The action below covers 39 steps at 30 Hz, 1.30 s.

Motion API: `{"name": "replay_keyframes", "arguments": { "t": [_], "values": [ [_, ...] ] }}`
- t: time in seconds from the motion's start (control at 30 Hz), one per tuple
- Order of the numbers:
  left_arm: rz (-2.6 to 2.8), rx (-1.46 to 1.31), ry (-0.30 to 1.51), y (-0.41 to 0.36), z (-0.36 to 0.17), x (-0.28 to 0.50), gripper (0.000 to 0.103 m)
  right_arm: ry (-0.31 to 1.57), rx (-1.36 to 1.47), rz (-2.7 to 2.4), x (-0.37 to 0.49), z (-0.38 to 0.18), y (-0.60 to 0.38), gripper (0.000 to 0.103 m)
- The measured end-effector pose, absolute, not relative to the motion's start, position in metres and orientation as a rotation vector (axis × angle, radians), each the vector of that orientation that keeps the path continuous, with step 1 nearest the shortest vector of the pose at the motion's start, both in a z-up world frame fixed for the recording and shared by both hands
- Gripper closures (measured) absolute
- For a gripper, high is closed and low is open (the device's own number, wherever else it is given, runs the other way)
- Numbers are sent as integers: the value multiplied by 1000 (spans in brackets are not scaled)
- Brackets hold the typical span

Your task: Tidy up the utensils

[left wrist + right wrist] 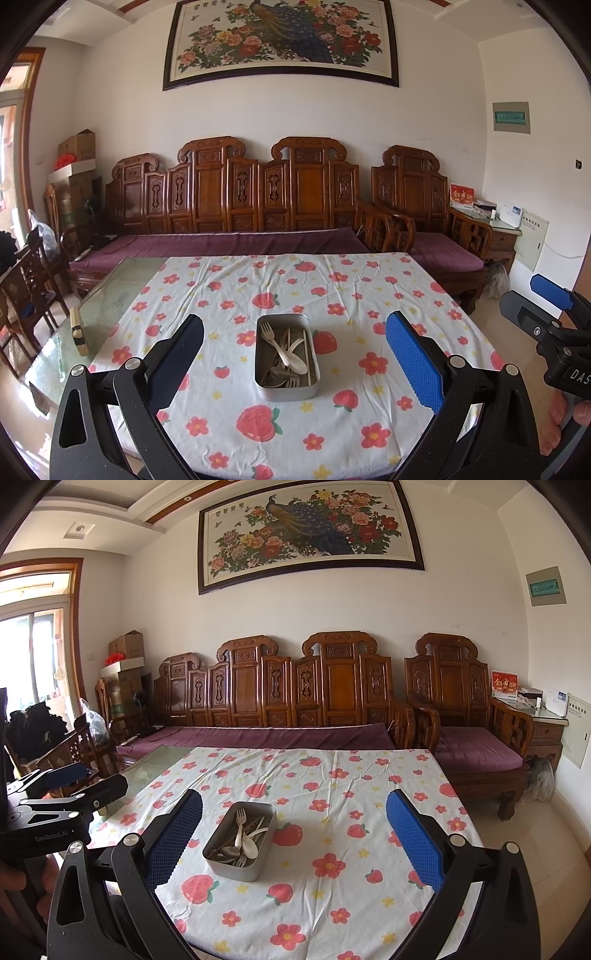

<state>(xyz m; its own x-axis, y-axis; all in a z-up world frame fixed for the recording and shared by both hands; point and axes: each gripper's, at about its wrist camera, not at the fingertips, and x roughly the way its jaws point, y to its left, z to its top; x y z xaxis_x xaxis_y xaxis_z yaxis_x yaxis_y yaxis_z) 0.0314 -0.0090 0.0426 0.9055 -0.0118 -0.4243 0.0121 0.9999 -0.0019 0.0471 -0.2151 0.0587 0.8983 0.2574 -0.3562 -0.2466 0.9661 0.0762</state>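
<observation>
Centre frame, forks and spoons (286,356) lie jumbled inside a metal tin (287,392) on the desk (369,295); both the left claw (293,363) and the right claw (293,843) hover with jaws apart, empty, so the scene fits either gathering done or sorting ahead.

my views: soft daylight from the window (33,657) at left; sharp centre, fisheye-bent, dark-vignetted edges.

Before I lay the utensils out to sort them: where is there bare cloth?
Bare cloth lies all around the metal tin: wide patches left, right and behind it toward the sofa. Only the tin's inside is crowded. A small block sits on the uncovered glass.
</observation>
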Motion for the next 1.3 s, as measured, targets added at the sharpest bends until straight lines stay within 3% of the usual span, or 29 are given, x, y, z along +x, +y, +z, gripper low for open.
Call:
{"name": "replay_keyframes", "arguments": {
  "t": [1.3],
  "values": [
    [-17, 5, 431, -15, 50, 30, 8, 375, 34, 260, 48, 54, -216, 3]
  ]
}}
